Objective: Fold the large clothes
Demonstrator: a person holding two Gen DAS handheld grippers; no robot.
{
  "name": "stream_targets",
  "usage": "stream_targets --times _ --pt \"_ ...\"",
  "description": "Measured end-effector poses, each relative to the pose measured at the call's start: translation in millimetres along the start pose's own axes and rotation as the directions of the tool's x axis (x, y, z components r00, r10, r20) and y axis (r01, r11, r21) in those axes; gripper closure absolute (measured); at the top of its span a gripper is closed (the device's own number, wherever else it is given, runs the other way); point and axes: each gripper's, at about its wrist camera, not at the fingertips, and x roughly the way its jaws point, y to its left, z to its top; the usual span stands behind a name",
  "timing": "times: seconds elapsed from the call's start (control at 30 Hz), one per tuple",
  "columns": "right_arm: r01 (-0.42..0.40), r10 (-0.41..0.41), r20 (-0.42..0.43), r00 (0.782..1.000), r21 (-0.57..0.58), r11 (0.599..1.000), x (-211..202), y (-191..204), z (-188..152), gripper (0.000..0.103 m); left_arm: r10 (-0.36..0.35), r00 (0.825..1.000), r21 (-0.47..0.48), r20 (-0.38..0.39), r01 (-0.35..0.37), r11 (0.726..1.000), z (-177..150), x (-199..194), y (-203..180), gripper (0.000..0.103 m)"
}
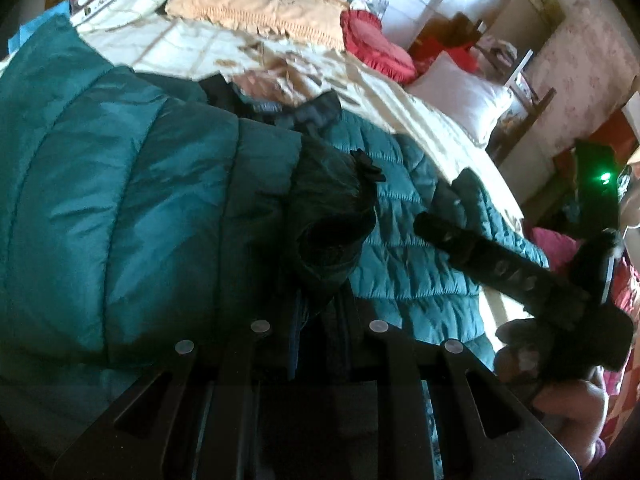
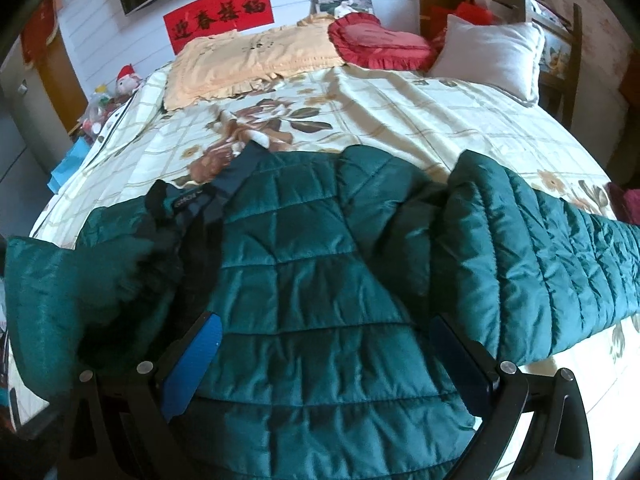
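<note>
A teal quilted puffer jacket lies spread on the bed, collar toward the pillows. My left gripper is shut on the dark cuff end of one sleeve, which bunches up between its fingers and hangs over the jacket body. The same sleeve shows as a blurred teal mass at the left of the right wrist view. My right gripper is open, its blue pads wide apart just above the jacket's body. It also shows in the left wrist view as a black right gripper over the jacket's far side. The other sleeve lies stretched out to the right.
The bed has a cream floral cover. At its head lie a peach pillow, a red heart cushion and a white pillow. A wooden chair stands at the right, toys and a blue bag at the left.
</note>
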Motion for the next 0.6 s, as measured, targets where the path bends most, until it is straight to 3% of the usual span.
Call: stream_targets --times 0.07,0.13,0.2,0.3,0.47,0.6 --pt "-0.004 0.004 -0.005 1.000 0.009 1.000 0.9 -4.1 -0.5 0.000 -0.014 1.000 -0.008 -0.007 0.013 1.000 -2.2 2.8 1.3 0.087" --pt "-0.005 0.005 -0.007 1.000 0.017 1.000 0.5 -8.0 -1.3 0.000 -0.046 0.999 -0.025 -0.012 0.046 0.999 -3.7 0.3 4.7 0.076" --pt "-0.004 0.005 -0.009 1.000 0.025 1.000 -0.7 -11.3 -1.7 0.000 -0.091 0.995 -0.048 -0.031 0.090 0.995 -5.2 -9.2 9.2 0.052" --pt "0.000 0.000 -0.006 1.000 0.040 0.999 -3.0 -16.2 -0.7 0.000 -0.091 0.996 -0.029 -0.006 0.091 0.995 -8.7 -32.8 10.0 0.038" --pt "-0.065 0.067 -0.022 0.998 0.080 0.995 -5.9 -15.6 1.5 0.000 -0.106 0.994 -0.002 0.015 0.106 0.994 -18.2 -80.7 23.5 0.037" --pt "-0.153 0.157 -0.054 0.986 0.083 0.985 -4.1 4.0 -0.6 0.000 -0.029 0.996 0.001 0.088 0.029 1.000 -19.0 -120.4 48.6 0.037"
